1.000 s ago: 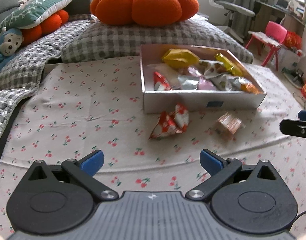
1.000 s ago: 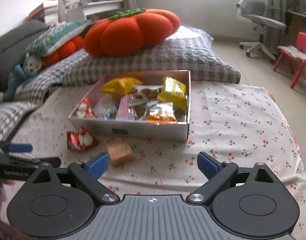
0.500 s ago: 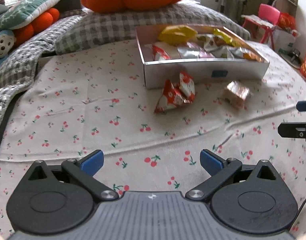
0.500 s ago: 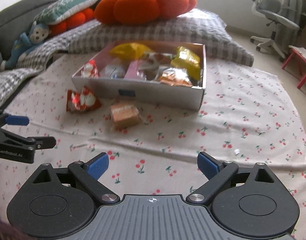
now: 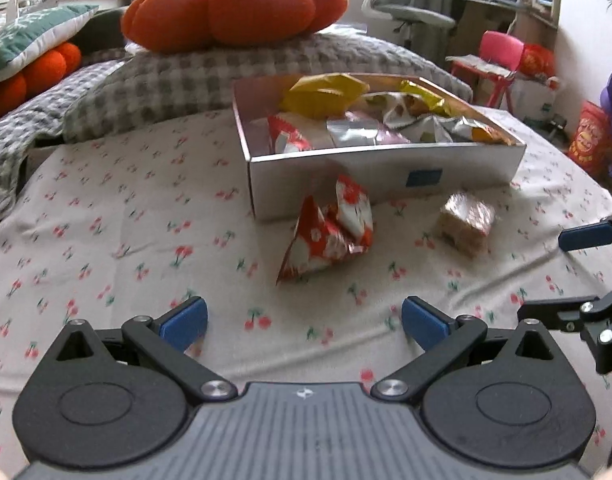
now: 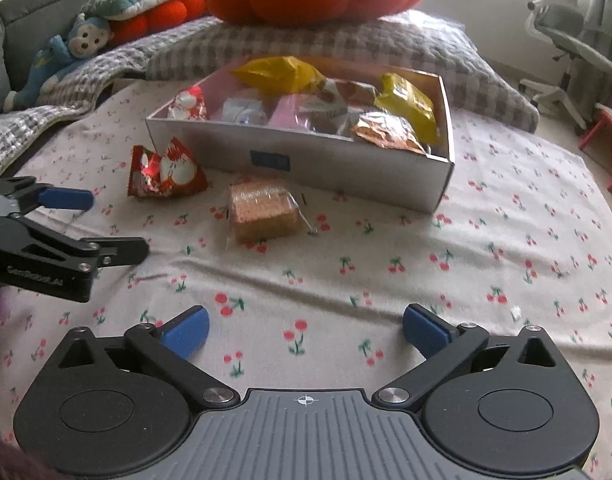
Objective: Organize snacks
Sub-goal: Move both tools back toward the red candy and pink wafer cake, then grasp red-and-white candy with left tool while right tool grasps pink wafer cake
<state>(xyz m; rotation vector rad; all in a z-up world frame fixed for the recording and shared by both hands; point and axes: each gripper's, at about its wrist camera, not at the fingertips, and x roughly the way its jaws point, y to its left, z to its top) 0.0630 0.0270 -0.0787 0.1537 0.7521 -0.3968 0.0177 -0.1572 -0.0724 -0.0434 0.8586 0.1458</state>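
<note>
A white box (image 5: 386, 172) holds several snack packets. In front of it on the cherry-print cloth lie a red-and-white snack packet (image 5: 326, 232) and a clear-wrapped brown biscuit block (image 5: 466, 220). My left gripper (image 5: 303, 320) is open and empty, a short way before the red packet. My right gripper (image 6: 303, 330) is open and empty, facing the biscuit block (image 6: 263, 214), the red packet (image 6: 165, 170) and the box (image 6: 346, 168). Each gripper shows at the edge of the other's view.
A grey checked cushion (image 5: 185, 84) with an orange pumpkin pillow (image 5: 233, 4) lies behind the box. A blue monkey toy (image 6: 61, 60) sits far left. A pink chair (image 5: 494, 56) and an office chair (image 6: 570, 40) stand beyond the cloth.
Both grippers have moved closer to the loose snacks, which look larger now. Both stay open and empty. The snacks have not moved.
</note>
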